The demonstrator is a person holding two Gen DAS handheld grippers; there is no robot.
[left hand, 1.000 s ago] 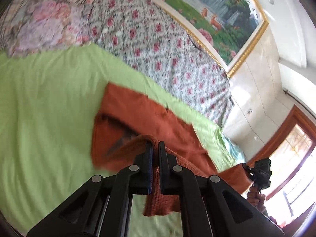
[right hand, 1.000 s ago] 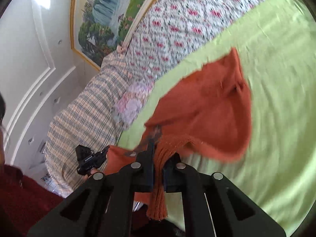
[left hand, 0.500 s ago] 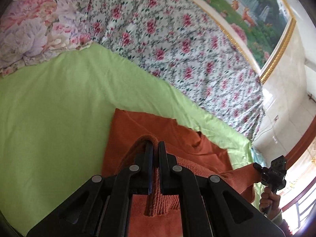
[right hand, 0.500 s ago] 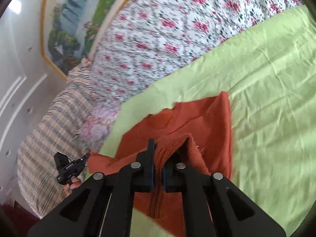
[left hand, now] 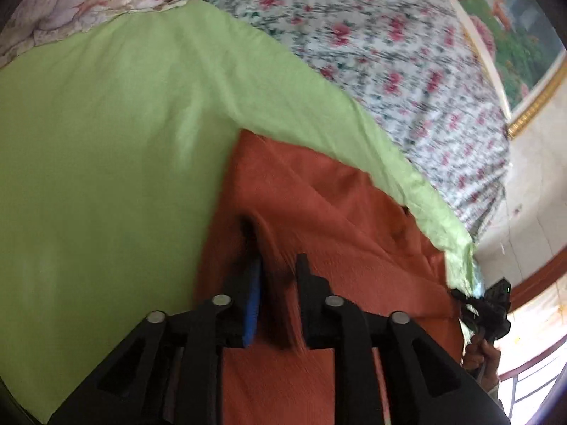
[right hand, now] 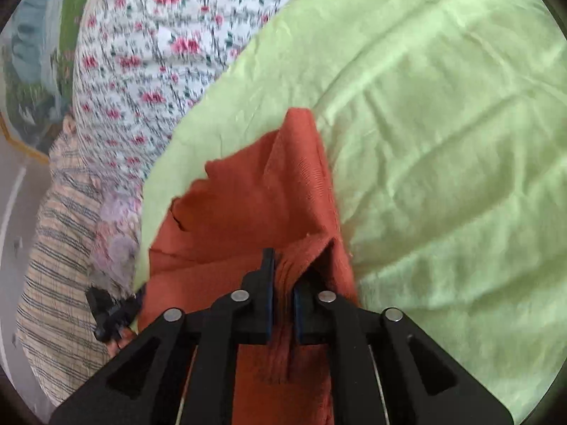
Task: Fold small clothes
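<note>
- The rust-orange garment (left hand: 336, 219) lies on the green sheet (left hand: 106, 141), spread out ahead of both tools, its long edge running from one gripper across to the other.
- The left gripper (left hand: 278, 276) has its jaws parted a little — a ridge of knit stands between them, though I can't tell if it is truly pinched.
- The right gripper (right hand: 281, 283) is clamped tight on a bunched fold of the garment.
- Both hold the near edge — the far edge lies straight ahead, equally distant from each.

Rust-orange garment (right hand: 269, 191), lime-green sheet (right hand: 443, 113), white quilt (left hand: 389, 46) with pink roses.
</note>
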